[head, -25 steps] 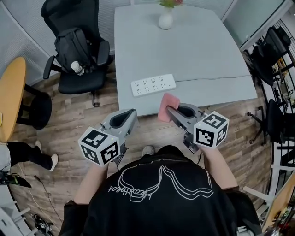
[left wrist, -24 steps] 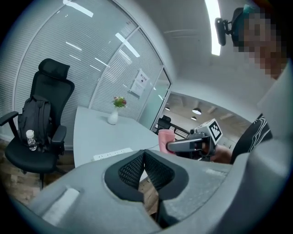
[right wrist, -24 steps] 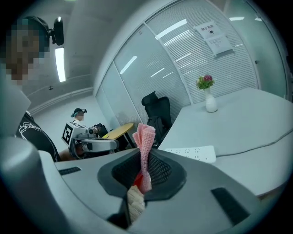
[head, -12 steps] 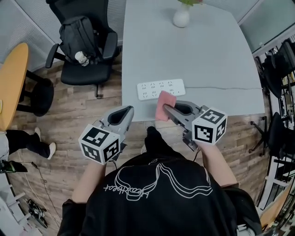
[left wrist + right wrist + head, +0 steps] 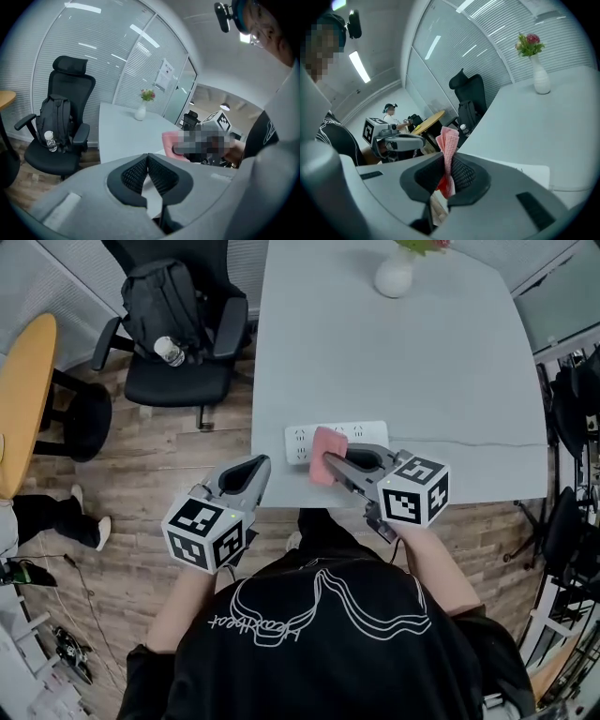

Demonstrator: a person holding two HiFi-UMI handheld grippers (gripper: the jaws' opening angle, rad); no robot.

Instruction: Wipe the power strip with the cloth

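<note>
Over the near edge of the table (image 5: pixel 403 362), with the right gripper (image 5: pixel 328 462) clamped on the pink cloth (image 5: pixel 324 441) above the left part of the power strip (image 5: pixel 367 433), long axis running left to right, and nearer it than the left gripper (image 5: pixel 262 463), jaws pressed together on nothing.

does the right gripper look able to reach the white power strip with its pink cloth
Probably yes: the right gripper, shut on the folded pink cloth, hangs right over the white plastic power strip by the grey table's near edge; nothing lies between.
</note>
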